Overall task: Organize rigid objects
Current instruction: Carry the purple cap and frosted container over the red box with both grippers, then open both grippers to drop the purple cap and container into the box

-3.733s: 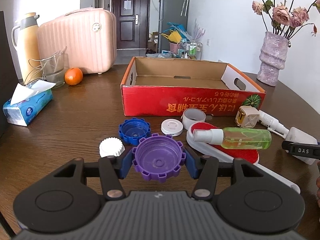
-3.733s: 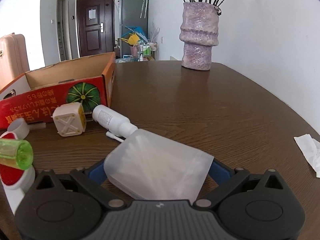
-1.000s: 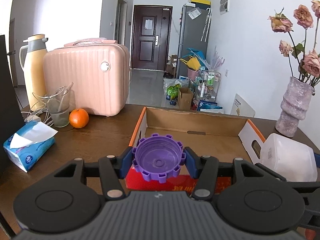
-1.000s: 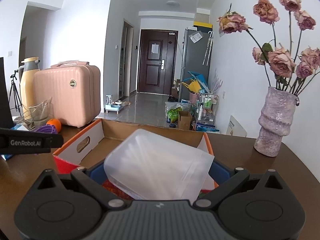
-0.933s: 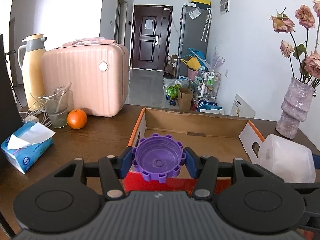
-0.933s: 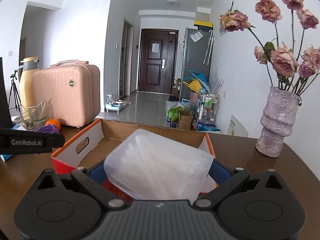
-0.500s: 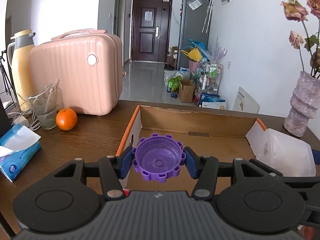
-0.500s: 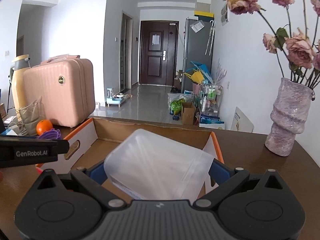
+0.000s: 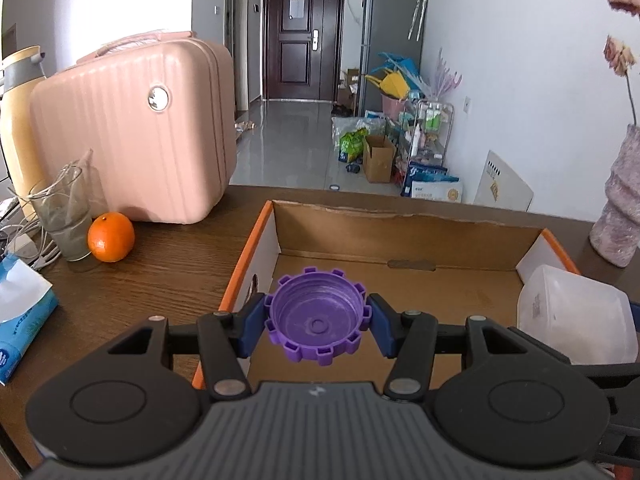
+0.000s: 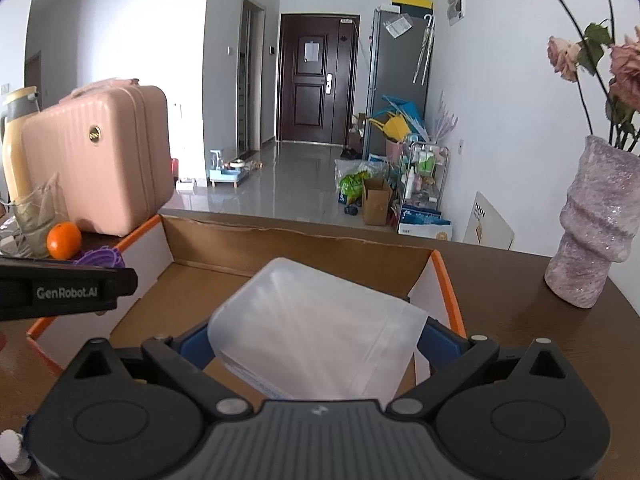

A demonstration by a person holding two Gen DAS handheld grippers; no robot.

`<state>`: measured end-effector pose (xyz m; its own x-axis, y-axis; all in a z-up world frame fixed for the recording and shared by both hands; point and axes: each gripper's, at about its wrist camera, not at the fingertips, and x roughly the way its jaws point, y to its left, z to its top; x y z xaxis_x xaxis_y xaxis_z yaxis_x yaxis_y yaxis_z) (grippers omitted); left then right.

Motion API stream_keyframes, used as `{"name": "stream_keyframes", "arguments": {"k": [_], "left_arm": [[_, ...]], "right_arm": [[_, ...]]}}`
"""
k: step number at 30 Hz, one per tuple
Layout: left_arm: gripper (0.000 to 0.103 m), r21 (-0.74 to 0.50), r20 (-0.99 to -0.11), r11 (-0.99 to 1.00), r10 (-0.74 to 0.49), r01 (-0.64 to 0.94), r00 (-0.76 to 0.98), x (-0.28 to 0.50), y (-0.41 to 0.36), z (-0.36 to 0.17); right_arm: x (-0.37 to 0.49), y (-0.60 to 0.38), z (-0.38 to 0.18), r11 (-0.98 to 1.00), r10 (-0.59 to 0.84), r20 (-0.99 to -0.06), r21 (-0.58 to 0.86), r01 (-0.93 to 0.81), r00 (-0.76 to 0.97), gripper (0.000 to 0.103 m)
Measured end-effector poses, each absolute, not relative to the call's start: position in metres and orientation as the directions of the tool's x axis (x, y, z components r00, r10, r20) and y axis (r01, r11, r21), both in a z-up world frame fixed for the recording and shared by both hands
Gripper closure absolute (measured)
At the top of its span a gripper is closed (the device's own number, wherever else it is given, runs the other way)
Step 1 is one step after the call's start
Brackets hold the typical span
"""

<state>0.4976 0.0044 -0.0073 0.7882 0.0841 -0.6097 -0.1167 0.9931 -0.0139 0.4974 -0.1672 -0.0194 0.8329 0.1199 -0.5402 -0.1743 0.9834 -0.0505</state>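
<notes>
I see a purple cap point(image 9: 318, 324) with a notched rim between blue pads point(image 9: 252, 324). My other gripper's container point(image 10: 320, 340) is translucent white. The box point(image 9: 400, 240) is plain brown inside, orange on its rim. The ribbed suitcase point(image 9: 132, 136) is pink, the fruit point(image 9: 111, 237) orange, the table point(image 9: 160, 272) dark woodgrain.

the purple cap point(image 9: 317, 322) is ridged matt plastic, the container point(image 10: 316, 330) frosted translucent plastic, the box point(image 9: 400, 240) raw brown cardboard, the table point(image 9: 160, 272) grained dark wood.
</notes>
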Motion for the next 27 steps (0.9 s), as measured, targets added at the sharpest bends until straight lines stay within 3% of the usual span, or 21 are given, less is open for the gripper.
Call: {"name": "stream_keyframes", "arguments": {"k": [14,16,17,18,27], "left_arm": [[0.046,0.003,-0.653,0.996,0.066,-0.084,0.755,0.517,0.001,-0.027],[0.027,-0.004,-0.638,0.997,0.061,-0.083,0.767,0.512,0.001,-0.023],[0.011,-0.003,-0.628,0.996,0.067,-0.089,0.775,0.511,0.001,-0.022],[0.001,0.002,-0.614,0.995,0.079,-0.098,0.785,0.508,0.001,-0.02],[0.0,-0.017,-0.606,0.993,0.085,-0.12,0.791,0.507,0.006,-0.013]], "right_arm": [[0.521,-0.168,-0.048,0.985,0.117,-0.604,-0.032,-0.17,0.788,0.001],[0.521,-0.169,-0.048,0.985,0.122,-0.604,-0.022,-0.169,0.788,0.001],[0.52,-0.169,-0.047,0.986,0.12,-0.596,-0.019,-0.163,0.794,0.0],[0.52,-0.17,-0.047,0.988,0.114,-0.59,-0.018,-0.154,0.799,0.0],[0.514,-0.171,-0.041,0.988,0.112,-0.581,-0.022,-0.153,0.806,0.0]]}}
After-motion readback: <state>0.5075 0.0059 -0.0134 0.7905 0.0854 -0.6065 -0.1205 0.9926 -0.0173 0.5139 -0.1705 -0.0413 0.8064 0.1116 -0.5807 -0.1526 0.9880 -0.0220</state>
